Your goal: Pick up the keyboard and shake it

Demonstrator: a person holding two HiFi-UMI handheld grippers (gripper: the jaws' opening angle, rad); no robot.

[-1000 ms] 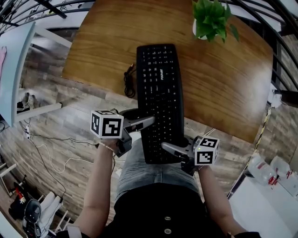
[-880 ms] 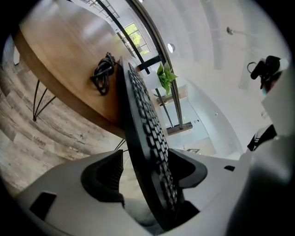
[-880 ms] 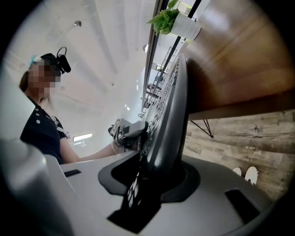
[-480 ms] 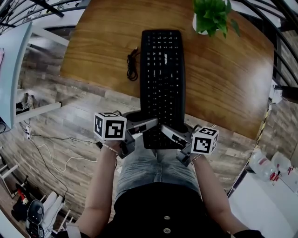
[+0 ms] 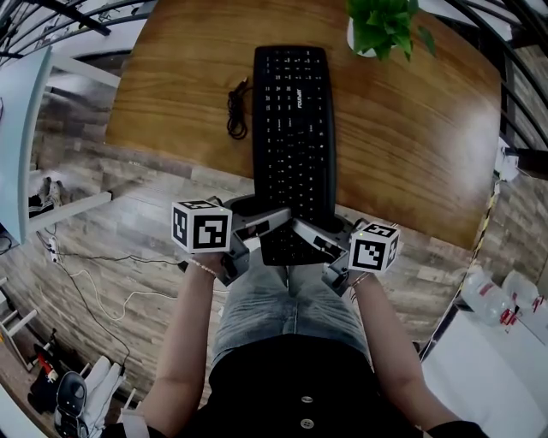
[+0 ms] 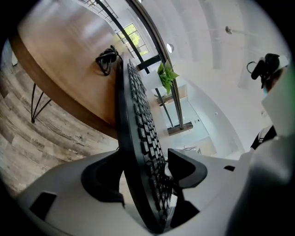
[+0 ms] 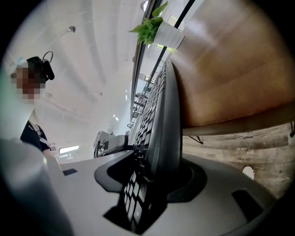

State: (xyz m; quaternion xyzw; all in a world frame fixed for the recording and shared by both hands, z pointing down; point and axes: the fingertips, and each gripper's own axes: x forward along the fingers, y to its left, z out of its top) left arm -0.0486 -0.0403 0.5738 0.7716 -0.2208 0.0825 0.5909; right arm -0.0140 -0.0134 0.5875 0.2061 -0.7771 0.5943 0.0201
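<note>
Head view: keyboard (image 5: pixel 294 128) lies on table (image 5: pixel 171 85), near end past the edge. Only the gripper views show the jaws: left gripper (image 5: pixel 278 221) clamped on that end. Right gripper (image 5: pixel 306 235) jaws just opening, keyboard between, loose.

A wooden table (image 5: pixel 411 128) stands on pale wood-plank floor (image 5: pixel 128 222), a potted plant (image 5: pixel 383 24) on it.

The keyboard (image 5: pixel 294 128) has slid farther onto the table (image 5: pixel 411 145): less of its near end overhangs the edge, and its far end now lies beside the potted plant (image 5: pixel 381 26). Its coiled cable (image 5: pixel 235 107) went along. The right gripper (image 5: pixel 301 229) has swung in from the keyboard's right near corner to its near end, and its jaws have just been opening with that end between them
</note>
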